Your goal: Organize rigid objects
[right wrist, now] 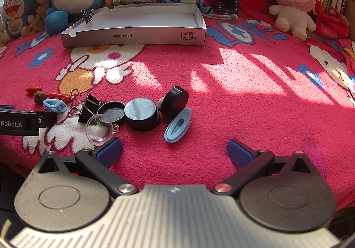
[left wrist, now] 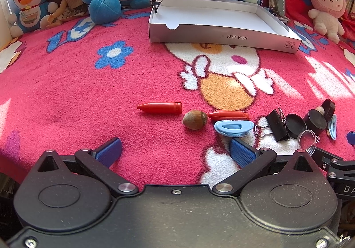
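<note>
Both tongs, left tongs (left wrist: 175, 151) and right tongs (right wrist: 175, 150), gape wide and empty, hovering low over the blanket (left wrist: 66, 92) near scattered crayons (left wrist: 159, 107), nut (left wrist: 194, 119), clips (right wrist: 177, 125), lids (right wrist: 142, 116), likely lining up pickups for the empty box (left wrist: 221, 34) beyond.

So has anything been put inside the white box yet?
No. The white box shows only its bare floor, with a small binder clip clipped on its rim, and the loose items lie on the blanket.
</note>
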`<state>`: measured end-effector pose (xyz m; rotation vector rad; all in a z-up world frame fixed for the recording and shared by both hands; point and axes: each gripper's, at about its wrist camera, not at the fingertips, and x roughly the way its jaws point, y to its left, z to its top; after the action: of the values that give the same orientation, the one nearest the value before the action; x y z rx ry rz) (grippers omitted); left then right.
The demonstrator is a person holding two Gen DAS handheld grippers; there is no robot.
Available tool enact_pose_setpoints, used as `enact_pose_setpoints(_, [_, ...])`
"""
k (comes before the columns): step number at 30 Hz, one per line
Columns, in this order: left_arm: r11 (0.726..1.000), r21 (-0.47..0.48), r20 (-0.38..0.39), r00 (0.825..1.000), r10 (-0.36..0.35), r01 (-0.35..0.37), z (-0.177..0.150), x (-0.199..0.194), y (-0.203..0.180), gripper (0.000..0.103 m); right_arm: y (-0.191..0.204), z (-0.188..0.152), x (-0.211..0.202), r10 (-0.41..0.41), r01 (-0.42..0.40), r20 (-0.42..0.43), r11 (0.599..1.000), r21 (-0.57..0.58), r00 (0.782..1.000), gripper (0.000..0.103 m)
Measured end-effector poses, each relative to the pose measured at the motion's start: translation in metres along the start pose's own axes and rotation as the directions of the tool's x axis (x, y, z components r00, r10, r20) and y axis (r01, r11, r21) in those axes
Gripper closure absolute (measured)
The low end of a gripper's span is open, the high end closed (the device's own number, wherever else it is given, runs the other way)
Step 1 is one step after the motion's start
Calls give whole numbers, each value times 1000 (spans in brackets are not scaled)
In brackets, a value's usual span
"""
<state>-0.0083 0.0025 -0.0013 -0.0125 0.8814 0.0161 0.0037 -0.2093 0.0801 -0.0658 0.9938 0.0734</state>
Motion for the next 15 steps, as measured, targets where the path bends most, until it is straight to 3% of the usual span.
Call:
enact_pose_setpoints(4, [1000,-7,12,1000,-14,14,-1,-2,3,0,-1,4,0,19,-19,-10,1000,1,1000,0])
enact_pose_setpoints(8, [1000,-16,41,999,-24,24,-4,-7,5,3,-6,2,-10,85,-86,32,995,43,996,0])
enact_pose_setpoints(15, [995,19,88,991,-103,102,-7,-23,0,24,-1,-3,-19,82,-83,88,997,2,993,1])
